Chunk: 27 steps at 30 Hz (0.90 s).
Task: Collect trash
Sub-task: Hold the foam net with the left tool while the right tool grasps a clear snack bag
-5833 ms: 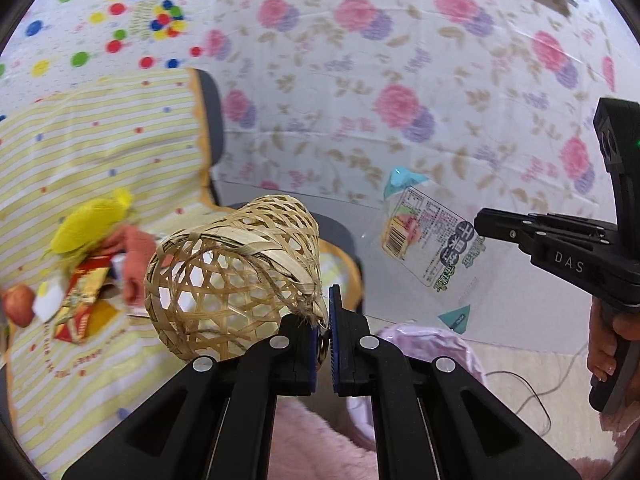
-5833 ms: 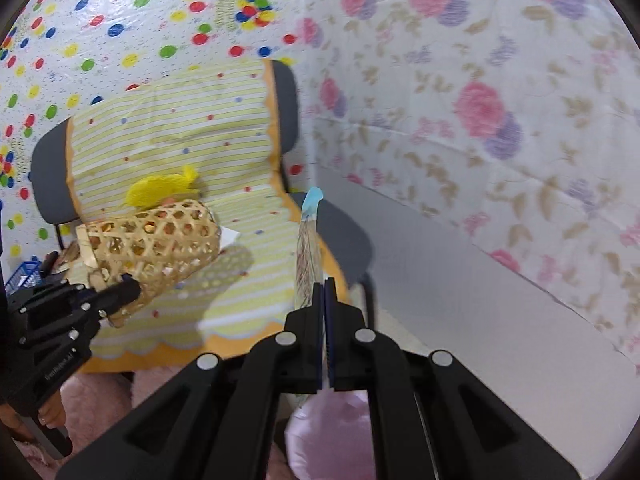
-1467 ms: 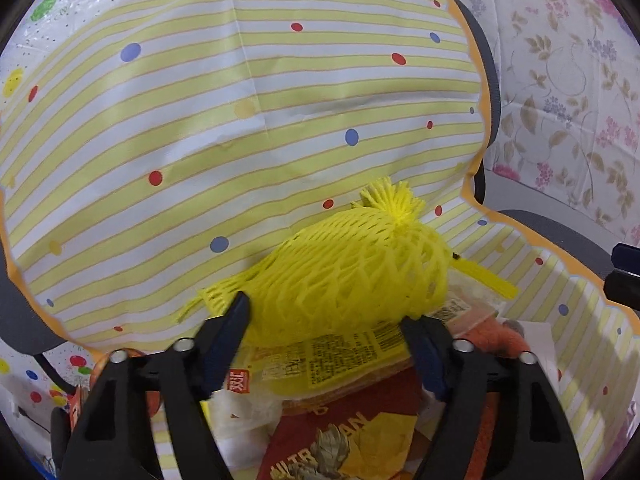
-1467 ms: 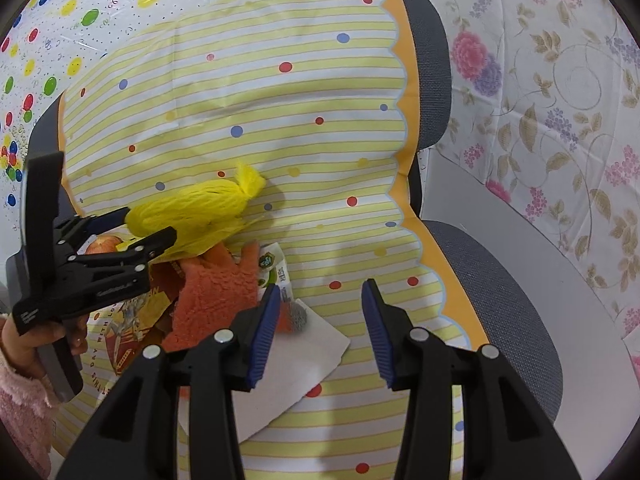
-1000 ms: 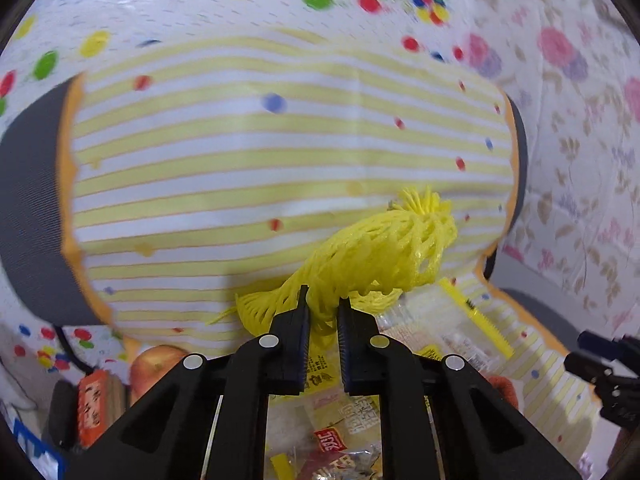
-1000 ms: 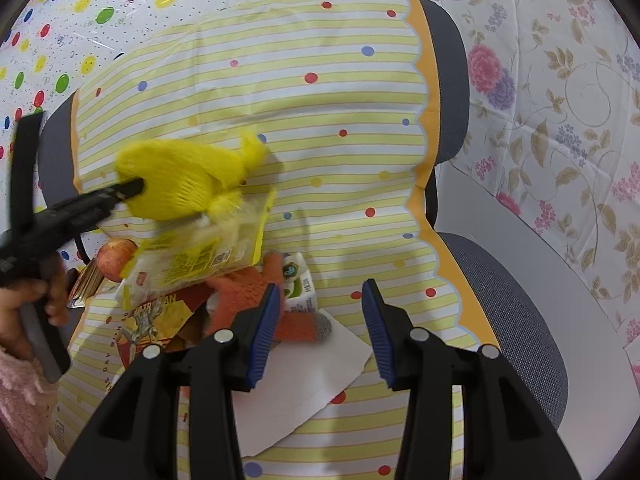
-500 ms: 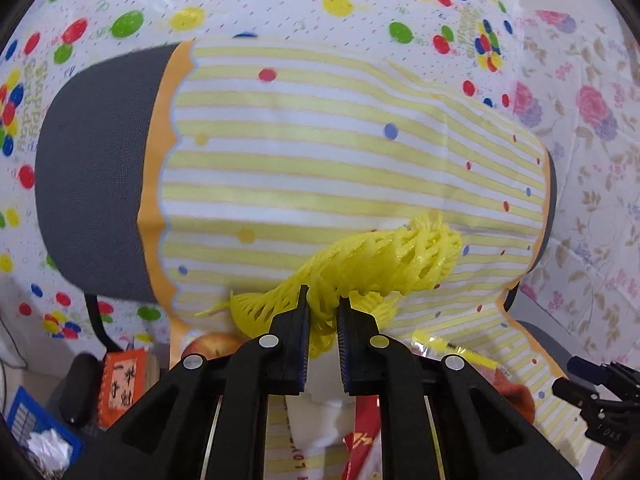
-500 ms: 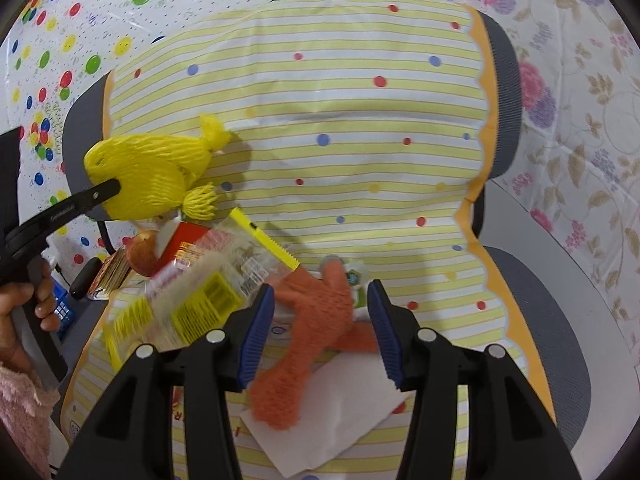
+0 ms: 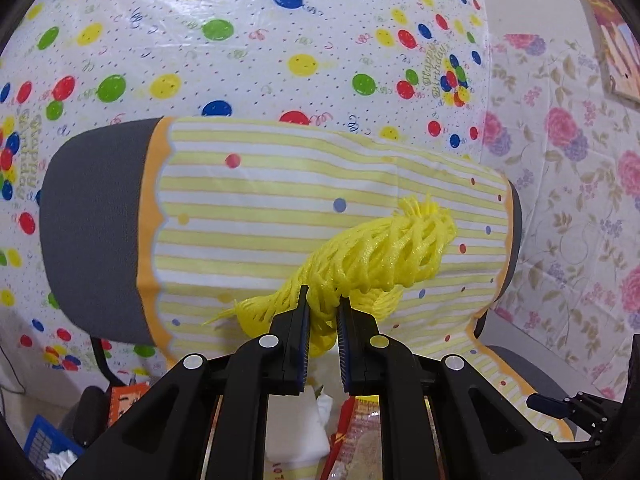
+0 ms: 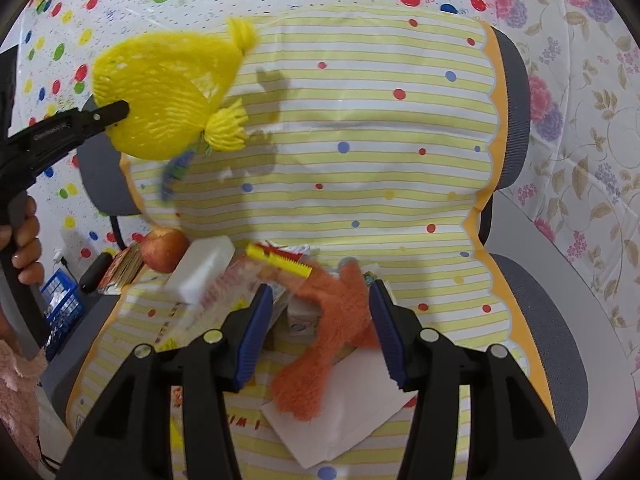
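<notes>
My left gripper (image 9: 322, 303) is shut on a yellow foam fruit net (image 9: 380, 258), lifted in front of the chair's striped backrest. The right wrist view shows the same net (image 10: 164, 96) raised at upper left, with the left gripper's (image 10: 120, 110) black fingers clamped on it. My right gripper (image 10: 320, 294) stands open above the seat, an orange fuzzy sock (image 10: 332, 332) lying between and below its fingers without touching the pads. A clear snack wrapper with a yellow zip strip (image 10: 276, 262), a white block (image 10: 204, 264) and a white paper (image 10: 352, 408) lie on the seat.
A red apple (image 10: 164, 249) rests at the seat's left edge. The chair (image 10: 532, 344) has a yellow striped cover. A blue crate (image 10: 60, 300) and an orange box (image 9: 124, 404) sit on the floor to the left. A hand (image 10: 24, 240) holds the left gripper's handle.
The left gripper shut on the yellow net and lifted it up off the pile. The clear wrapper under it dropped back to the seat. The right gripper moved closer over the orange sock.
</notes>
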Available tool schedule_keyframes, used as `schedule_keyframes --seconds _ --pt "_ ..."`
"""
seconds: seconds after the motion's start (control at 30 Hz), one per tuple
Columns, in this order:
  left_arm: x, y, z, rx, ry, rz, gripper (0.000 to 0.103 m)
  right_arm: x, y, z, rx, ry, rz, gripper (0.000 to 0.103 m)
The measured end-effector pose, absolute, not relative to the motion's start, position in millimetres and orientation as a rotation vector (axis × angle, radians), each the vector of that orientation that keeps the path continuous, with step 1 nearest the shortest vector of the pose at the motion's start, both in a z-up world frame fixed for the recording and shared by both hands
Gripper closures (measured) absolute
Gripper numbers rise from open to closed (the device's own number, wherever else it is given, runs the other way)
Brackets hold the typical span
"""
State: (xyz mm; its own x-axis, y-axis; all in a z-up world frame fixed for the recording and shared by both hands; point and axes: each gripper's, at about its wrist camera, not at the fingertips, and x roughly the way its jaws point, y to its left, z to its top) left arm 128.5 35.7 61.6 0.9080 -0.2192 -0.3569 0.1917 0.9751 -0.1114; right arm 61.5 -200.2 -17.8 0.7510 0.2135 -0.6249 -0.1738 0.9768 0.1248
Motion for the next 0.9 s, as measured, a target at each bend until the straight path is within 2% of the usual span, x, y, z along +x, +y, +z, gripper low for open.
schedule_keyframes --seconds 0.23,0.37,0.9 --pt "86.2 58.2 40.9 -0.048 0.394 -0.124 0.09 46.5 -188.8 -32.6 0.076 0.729 0.26 0.054" --pt "70.1 73.3 18.3 -0.075 0.446 -0.099 0.09 44.9 -171.7 -47.0 0.085 0.764 0.307 0.06" --pt "72.1 96.7 -23.0 -0.1 0.548 -0.082 0.09 106.5 -150.7 -91.2 0.227 0.883 0.316 0.06"
